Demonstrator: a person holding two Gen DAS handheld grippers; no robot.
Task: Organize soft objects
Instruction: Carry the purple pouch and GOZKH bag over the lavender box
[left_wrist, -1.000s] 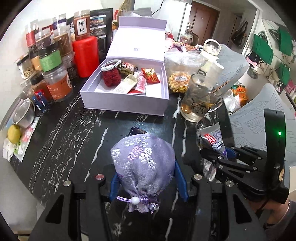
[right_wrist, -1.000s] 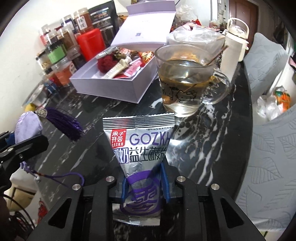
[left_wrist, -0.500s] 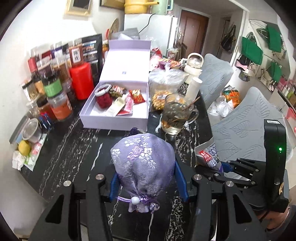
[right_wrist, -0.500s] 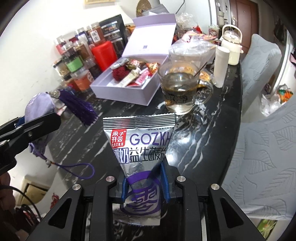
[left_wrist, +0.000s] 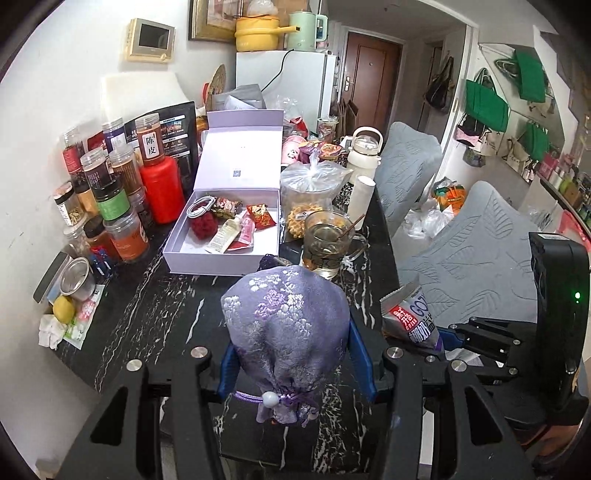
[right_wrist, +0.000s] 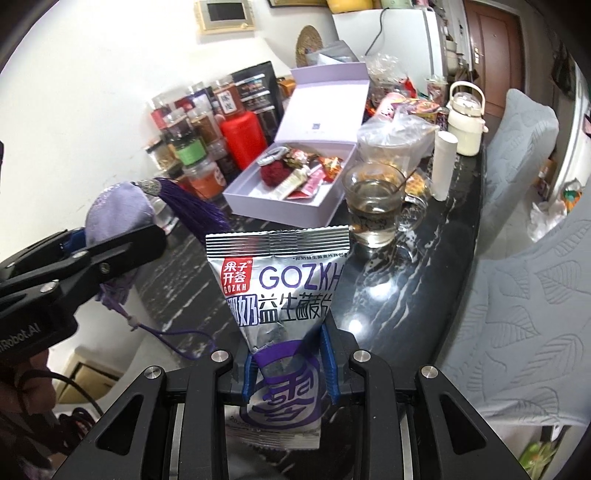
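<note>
A lilac brocade sachet (left_wrist: 286, 325) with a dark purple tassel fills the lower middle of the left wrist view, and my left gripper (left_wrist: 295, 363) is shut on it above the black marble table (left_wrist: 155, 306). My right gripper (right_wrist: 290, 367) is shut on a silver snack packet (right_wrist: 280, 291) printed GOZKH, held upright in the air. Each view shows the other hand: the packet (left_wrist: 410, 317) at the right, the sachet (right_wrist: 118, 206) and its tassel at the left. An open lilac gift box (left_wrist: 221, 236) with a red knitted ball, a cable and small packets lies beyond both.
A glass mug of tea (left_wrist: 327, 243) with a stirrer stands right of the box. Spice jars and a red canister (left_wrist: 160, 192) line the wall at the left. A tied plastic bag (left_wrist: 314, 184), white bottles and two grey chairs (left_wrist: 476, 236) are at the right.
Both grippers have risen and drawn back from the table with their loads still held. The box, mug and jars look smaller and farther off, and more of the room shows.
</note>
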